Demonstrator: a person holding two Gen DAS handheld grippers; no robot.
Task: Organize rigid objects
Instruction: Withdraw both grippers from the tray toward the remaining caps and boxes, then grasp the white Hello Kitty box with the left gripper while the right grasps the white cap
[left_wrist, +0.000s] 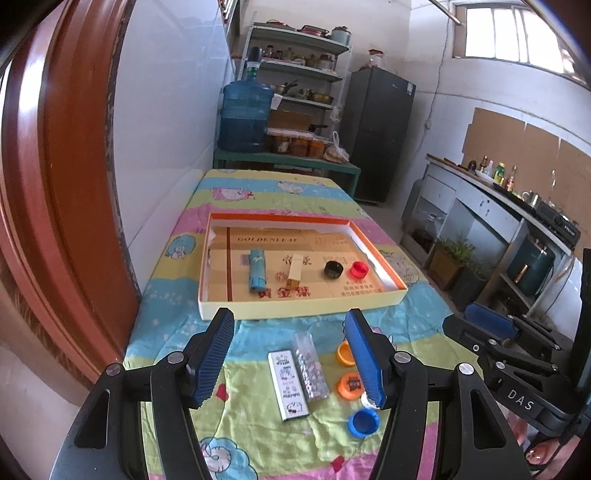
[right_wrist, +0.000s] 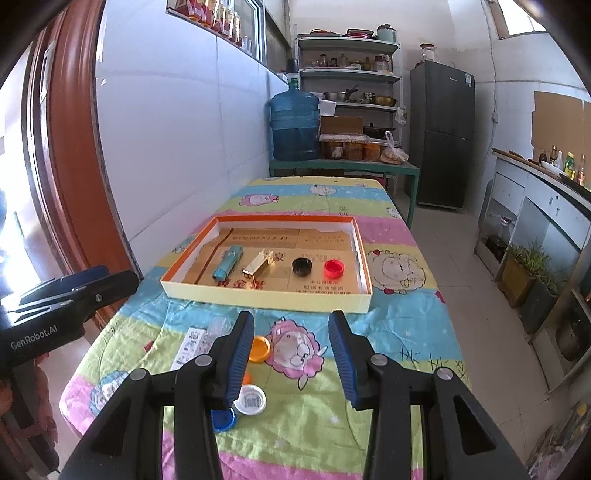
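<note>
We see both grippers, left gripper (left_wrist: 290, 360) and right gripper (right_wrist: 291, 360), spread and empty above round plastic caps (left_wrist: 349, 384); the shallow cardboard tray (left_wrist: 295, 308) holds more. One white cap (right_wrist: 250, 399) is partly hidden.

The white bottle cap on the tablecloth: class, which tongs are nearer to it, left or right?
Right. The right tongs hang open with the white bottle cap beside their left finger; the left tongs hover open farther left, over the white box.
</note>
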